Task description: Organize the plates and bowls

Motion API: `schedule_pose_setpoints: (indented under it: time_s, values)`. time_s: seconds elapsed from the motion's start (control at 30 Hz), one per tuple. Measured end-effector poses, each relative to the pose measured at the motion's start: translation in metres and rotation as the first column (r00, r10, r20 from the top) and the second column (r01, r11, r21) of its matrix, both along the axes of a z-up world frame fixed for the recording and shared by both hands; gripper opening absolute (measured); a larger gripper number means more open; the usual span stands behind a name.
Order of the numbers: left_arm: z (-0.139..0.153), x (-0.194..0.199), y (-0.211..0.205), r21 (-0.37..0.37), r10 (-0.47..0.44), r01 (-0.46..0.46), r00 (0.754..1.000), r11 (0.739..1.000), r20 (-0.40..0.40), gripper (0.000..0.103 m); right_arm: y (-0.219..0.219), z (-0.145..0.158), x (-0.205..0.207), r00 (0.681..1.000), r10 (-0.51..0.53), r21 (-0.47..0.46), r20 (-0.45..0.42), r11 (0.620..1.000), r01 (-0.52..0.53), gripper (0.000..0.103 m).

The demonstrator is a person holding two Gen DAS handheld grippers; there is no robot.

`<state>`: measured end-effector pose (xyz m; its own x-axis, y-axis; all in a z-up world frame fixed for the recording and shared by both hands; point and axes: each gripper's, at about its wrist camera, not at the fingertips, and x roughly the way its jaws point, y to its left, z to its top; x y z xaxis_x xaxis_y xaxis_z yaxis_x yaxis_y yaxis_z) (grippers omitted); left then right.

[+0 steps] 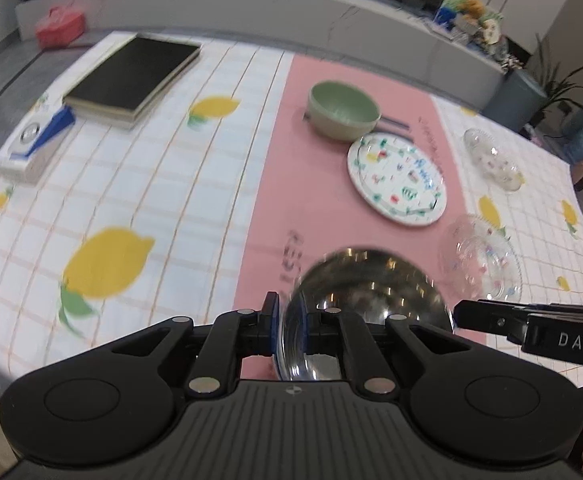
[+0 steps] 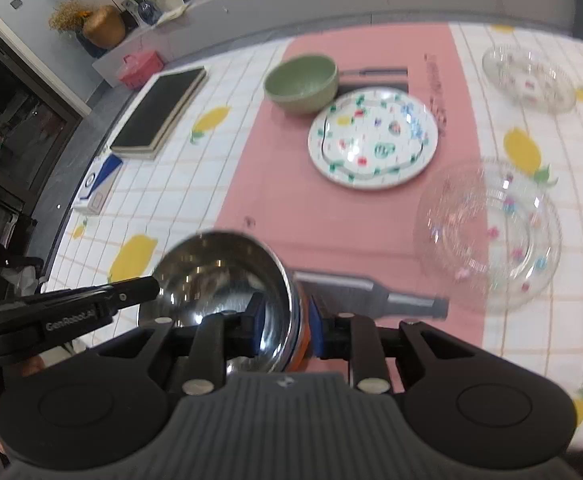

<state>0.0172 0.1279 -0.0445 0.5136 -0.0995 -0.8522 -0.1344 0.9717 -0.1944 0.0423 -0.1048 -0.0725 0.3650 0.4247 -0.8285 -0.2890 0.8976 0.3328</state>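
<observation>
Left wrist view: one steel bowl [image 1: 365, 300], one green bowl [image 1: 343, 110], one patterned plate [image 1: 397, 180] and two glass dishes [image 1: 481, 264] stand on the table [image 1: 131, 184]. The left gripper [image 1: 289, 328] has its fingers clamped on the steel bowl's left rim.

Right wrist view: the same count. The right gripper [image 2: 285, 326] has its fingers narrowly apart, straddling the steel bowl's [image 2: 219, 272] right rim; whether they press it is unclear.

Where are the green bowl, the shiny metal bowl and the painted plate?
green bowl [image 2: 299, 80]: right wrist view, inside of the bowl.
metal bowl [image 2: 219, 276]: right wrist view, shiny inside.
painted plate [image 1: 397, 178]: left wrist view, middle of its face.
</observation>
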Motion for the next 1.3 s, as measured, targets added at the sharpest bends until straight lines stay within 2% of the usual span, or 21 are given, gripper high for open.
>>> schedule_pose_setpoints:
  time_s: [0.17,0.37,0.6,0.73,0.83,0.9,1.0,1.13,1.3]
  values:
    - [0.023,0.018,0.007,0.065,-0.043,0.037,0.994,0.997,0.101,0.010,-0.003,0.013,0.019,0.998,-0.011,-0.034,0.059,0.999,0.013,0.025]
    - [0.038,0.054,0.023,0.110,-0.054,0.036,0.984,0.993,0.172,0.010,0.002,0.022,0.049,0.992,-0.006,-0.099,0.127,0.995,0.019,0.032]
    - [0.035,0.097,0.032,0.241,-0.108,0.057,0.973,0.969,0.205,0.010,0.009,0.013,0.090,0.989,0.001,-0.136,0.149,0.990,0.020,0.032]
    - [0.027,0.119,0.028,0.269,-0.164,0.109,0.968,0.957,0.190,0.010,0.013,0.002,0.116,0.991,0.000,-0.137,0.132,0.990,0.018,0.032]
    - [0.019,0.135,0.025,0.240,-0.205,0.159,0.962,0.958,0.182,0.012,0.017,-0.007,0.135,0.994,-0.002,-0.126,0.113,0.992,0.017,0.033]
    - [0.012,0.147,0.025,0.206,-0.212,0.175,0.962,0.963,0.173,0.019,0.017,-0.013,0.148,0.995,-0.013,-0.098,0.099,0.995,0.022,0.038]
    - [0.002,0.166,0.025,0.165,-0.216,0.190,0.963,0.968,0.160,0.025,0.017,-0.022,0.169,0.996,-0.038,-0.071,0.076,0.997,0.043,0.038]
    - [-0.016,0.192,0.026,0.115,-0.222,0.208,0.967,0.971,0.122,0.026,0.021,-0.029,0.196,0.997,-0.053,-0.037,0.059,0.998,0.055,0.038]
    - [-0.030,0.218,0.024,0.071,-0.216,0.209,0.970,0.975,0.110,0.030,0.039,-0.031,0.224,0.997,-0.040,-0.018,0.063,0.999,0.041,0.038]
